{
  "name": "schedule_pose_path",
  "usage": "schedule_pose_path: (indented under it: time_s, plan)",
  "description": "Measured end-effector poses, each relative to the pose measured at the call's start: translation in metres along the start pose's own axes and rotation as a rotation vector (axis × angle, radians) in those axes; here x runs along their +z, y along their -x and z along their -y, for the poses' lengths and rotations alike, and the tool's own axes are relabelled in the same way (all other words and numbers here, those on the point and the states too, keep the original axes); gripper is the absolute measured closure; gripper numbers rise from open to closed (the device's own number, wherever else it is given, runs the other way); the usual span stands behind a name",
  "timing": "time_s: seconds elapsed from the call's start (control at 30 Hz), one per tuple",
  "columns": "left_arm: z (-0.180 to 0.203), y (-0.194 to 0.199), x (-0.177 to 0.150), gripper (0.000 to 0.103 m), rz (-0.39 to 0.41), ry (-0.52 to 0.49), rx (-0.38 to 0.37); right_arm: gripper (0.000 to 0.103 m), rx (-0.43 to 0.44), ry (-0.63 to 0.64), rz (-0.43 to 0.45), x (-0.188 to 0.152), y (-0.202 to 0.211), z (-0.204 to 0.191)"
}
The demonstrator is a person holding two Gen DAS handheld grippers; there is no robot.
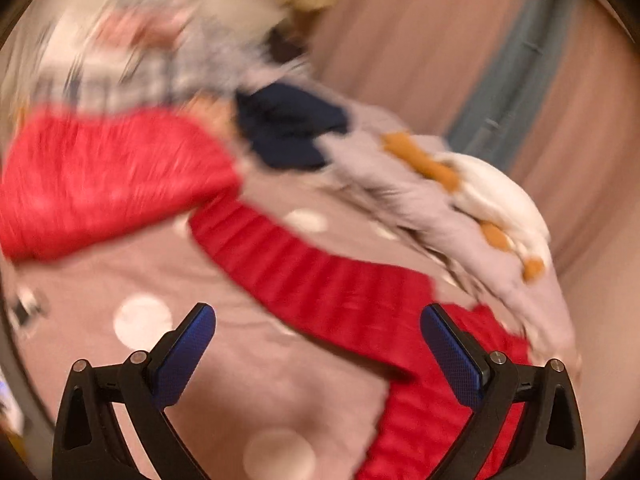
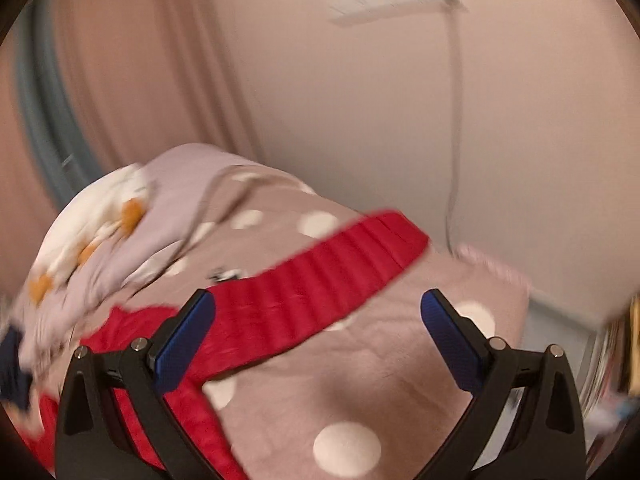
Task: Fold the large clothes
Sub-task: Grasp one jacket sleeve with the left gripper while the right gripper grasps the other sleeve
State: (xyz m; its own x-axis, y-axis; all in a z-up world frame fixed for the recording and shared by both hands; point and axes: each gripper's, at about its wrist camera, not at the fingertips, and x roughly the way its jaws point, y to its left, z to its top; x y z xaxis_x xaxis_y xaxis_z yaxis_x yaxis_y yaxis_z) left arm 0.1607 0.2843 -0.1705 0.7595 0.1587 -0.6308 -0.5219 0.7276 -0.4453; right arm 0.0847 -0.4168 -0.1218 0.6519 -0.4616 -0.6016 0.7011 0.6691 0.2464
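My left tool (image 1: 318,340) has its blue pads spread wide apart with nothing between them, and it hangs over the bed (image 1: 224,380), which is covered in a dusty pink spread with pale dots. My right tool (image 2: 318,330) is the same, pads well apart and empty, above the same dotted cover.

I see no basket or bin in either view, so the clothes lie loose on the bed. The red jacket (image 1: 112,176) is the piece I am working on: ribbed or quilted, bright red. In the left view its body lies up to the left and one long sleeve runs down to the right, passing under the right finger of that tool. In the right view the sleeve (image 2: 320,276) stretches diagonally from behind the left finger up toward the far edge of the bed, lying flat on the cover.

Beyond it a lilac cloth with white and orange flowers (image 1: 460,200) is bunched along the bed's edge, a navy garment (image 1: 288,124) beside it, and a checked fabric (image 1: 132,80) behind, all blurred. Pink curtains (image 2: 132,60) hang past the bed
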Motion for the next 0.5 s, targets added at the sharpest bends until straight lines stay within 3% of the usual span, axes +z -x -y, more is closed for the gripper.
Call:
schedule_pose_path:
  time_s: [0.1,0.27,0.33,0.43,0.5]
  plan:
    - [-0.039,-0.044,0.005,0.013,-0.085,0.105,-0.007,0.003,-0.007,-0.117,-0.073,-0.009,-0.04,0.02]
    - [-0.06,-0.114,0.007,0.018,-0.212,0.183,-0.128,0.006,-0.03,-0.17,-0.13,-0.031,-0.081,0.016]
    - [-0.066,-0.136,0.006,0.021,-0.245,0.252,-0.175,0.013,-0.035,-0.157,-0.166,-0.032,-0.095,0.004]
    - [-0.07,-0.154,0.004,0.025,-0.252,0.318,-0.295,0.013,-0.046,-0.127,-0.148,-0.028,-0.103,-0.005]
    - [-0.074,-0.163,0.006,0.039,-0.236,0.359,-0.34,0.013,-0.045,-0.072,-0.126,-0.023,-0.102,-0.016]
